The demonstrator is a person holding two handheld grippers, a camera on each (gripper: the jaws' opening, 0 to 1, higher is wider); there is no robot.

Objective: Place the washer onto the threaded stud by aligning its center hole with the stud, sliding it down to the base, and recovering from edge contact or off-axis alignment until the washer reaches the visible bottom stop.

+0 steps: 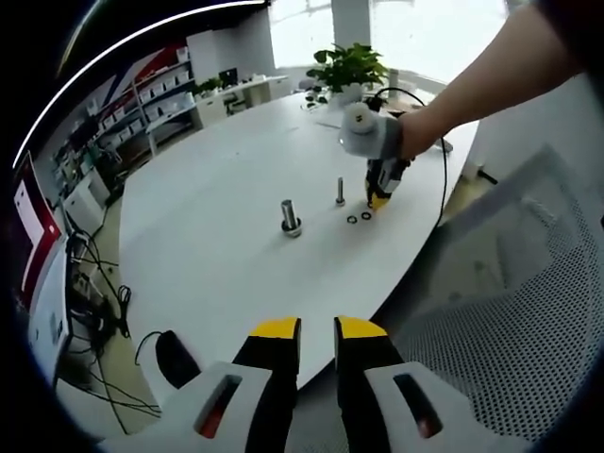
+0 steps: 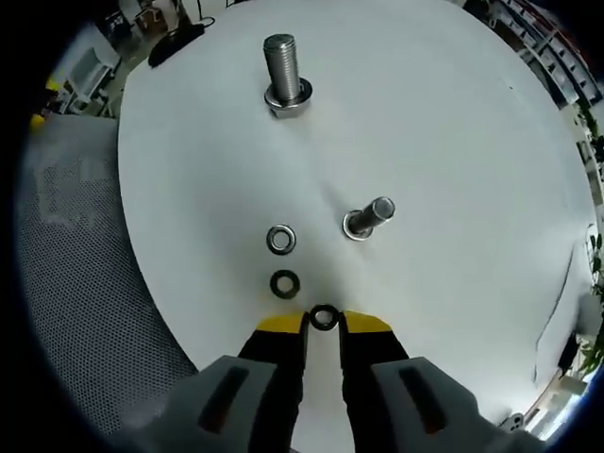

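While unlabelled — washer [image 2: 324, 317] between jaws

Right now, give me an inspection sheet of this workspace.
Surface: white table, rounded edge, mostly bare.
Job's things: large threaded stud standing upright with a washer at its base; smaller stud standing apart from it; three loose washers, a silver washer, a dark washer, and a third washer at the right tongs' tips.
Clutter: potted plant at the far side of the table.
Grippers: right tongs down at the table, the third washer between their tips, grip unclear; left tongs held off the table edge, open, empty.
Cables: black cable by the right tongs; floor cables beside the table.
Surroundings: mesh chair, shelving, bright windows.
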